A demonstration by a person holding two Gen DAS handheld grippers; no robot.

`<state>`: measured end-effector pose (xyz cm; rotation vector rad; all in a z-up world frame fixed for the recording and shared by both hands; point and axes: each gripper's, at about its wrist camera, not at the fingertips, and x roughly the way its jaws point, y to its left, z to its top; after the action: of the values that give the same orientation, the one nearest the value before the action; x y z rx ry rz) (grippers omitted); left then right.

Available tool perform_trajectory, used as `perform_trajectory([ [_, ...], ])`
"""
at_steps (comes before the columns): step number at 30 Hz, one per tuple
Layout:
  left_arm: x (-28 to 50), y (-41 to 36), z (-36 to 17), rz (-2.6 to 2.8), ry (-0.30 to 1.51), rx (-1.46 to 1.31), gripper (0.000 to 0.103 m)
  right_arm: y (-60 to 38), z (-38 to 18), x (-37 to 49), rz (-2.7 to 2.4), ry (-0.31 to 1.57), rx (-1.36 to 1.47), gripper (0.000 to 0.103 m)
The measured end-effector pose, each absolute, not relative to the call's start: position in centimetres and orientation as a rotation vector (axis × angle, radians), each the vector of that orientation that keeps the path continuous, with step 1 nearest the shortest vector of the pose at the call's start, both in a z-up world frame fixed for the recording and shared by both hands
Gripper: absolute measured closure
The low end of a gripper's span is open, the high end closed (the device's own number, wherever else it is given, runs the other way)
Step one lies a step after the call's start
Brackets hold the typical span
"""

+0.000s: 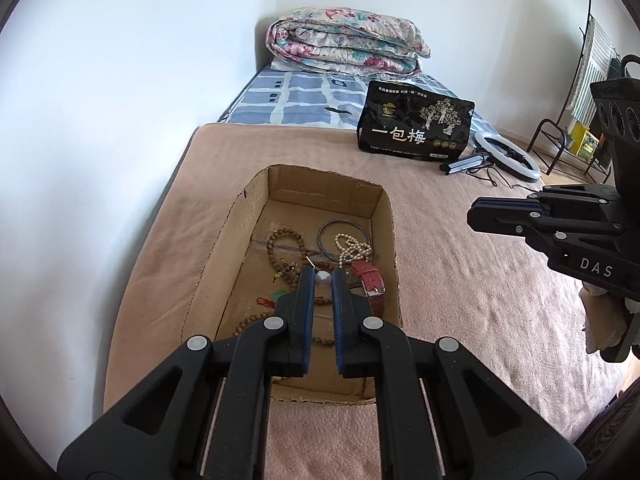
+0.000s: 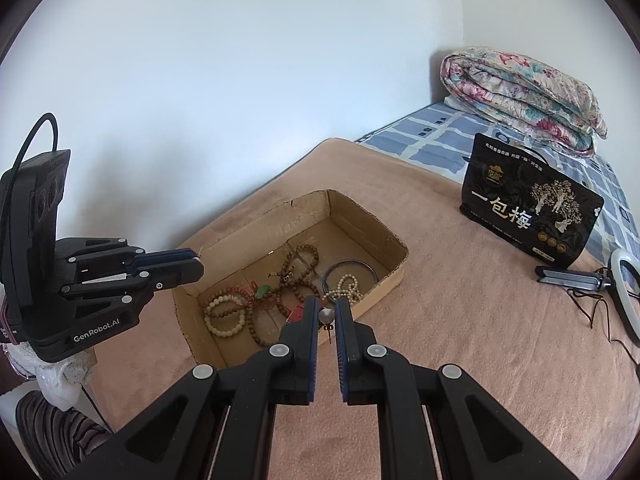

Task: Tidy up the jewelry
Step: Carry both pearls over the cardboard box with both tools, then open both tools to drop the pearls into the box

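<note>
An open cardboard box (image 1: 288, 184) (image 2: 360, 216) lies on a pink blanket and holds jewelry: wooden bead strings (image 1: 286, 246) (image 2: 298, 268), a white pearl strand (image 1: 352, 248) (image 2: 344, 286), a blue bangle (image 1: 340, 226) (image 2: 352, 268), a red-strap watch (image 1: 370, 280). My left gripper (image 1: 323, 278) is shut on a pearl stud earring (image 1: 323, 278) above the box. My right gripper (image 2: 327, 316) is shut on a second pearl stud earring (image 2: 326, 316) over the box's near edge.
A black snack bag (image 1: 416, 124) (image 2: 528, 216) stands behind the box. A ring light with tripod (image 1: 504, 158) (image 2: 616, 284) lies at the right. A folded floral quilt (image 1: 348, 42) (image 2: 524, 96) sits on the checked sheet. The wall runs along the left.
</note>
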<state>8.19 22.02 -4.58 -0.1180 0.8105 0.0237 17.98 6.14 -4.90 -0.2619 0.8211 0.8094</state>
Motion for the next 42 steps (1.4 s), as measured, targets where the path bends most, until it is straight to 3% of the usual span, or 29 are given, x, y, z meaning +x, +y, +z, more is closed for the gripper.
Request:
perform_trajectory([
  [21,8.7,24.1,-5.7,0.063,0.818,-0.144,0.096,11.8,-6.6,20.7,0.847,0.842,-0.267,0.096],
  [23,8.7,24.1,-5.7,0.062,0.818,-0.144,0.096,12.0,-6.5,20.7,0.844,0.840,-0.269,0.081],
  [27,8.8,24.4,-5.8,0.072,0.819,-0.142,0.095,12.0,-6.3,20.8,0.829,0.829,-0.264,0.069],
  [28,8.8,24.5,-5.9,0.076,0.821,-0.145,0.086,12.0,-6.3,20.8,0.822,0.828,-0.261,0.057],
  [29,8.7,24.6,-5.9,0.081,0.818,-0.148,0.067,12.0,-6.2,20.8,0.812,0.823,-0.257,0.040],
  [31,8.5,24.9,-5.8,0.091,0.798,-0.154,0.048,11.7,-5.9,20.8,0.797,0.801,-0.245,0.024],
  [32,8.4,24.9,-5.7,0.096,0.790,-0.153,0.045,11.6,-5.7,20.7,0.790,0.791,-0.242,0.018],
  [38,8.2,24.7,-5.3,0.113,0.779,-0.147,0.030,11.2,-5.3,20.8,0.744,0.771,-0.232,0.000],
  [42,8.2,24.2,-5.2,0.111,0.777,-0.133,0.030,10.9,-5.2,20.9,0.713,0.770,-0.228,0.000],
])
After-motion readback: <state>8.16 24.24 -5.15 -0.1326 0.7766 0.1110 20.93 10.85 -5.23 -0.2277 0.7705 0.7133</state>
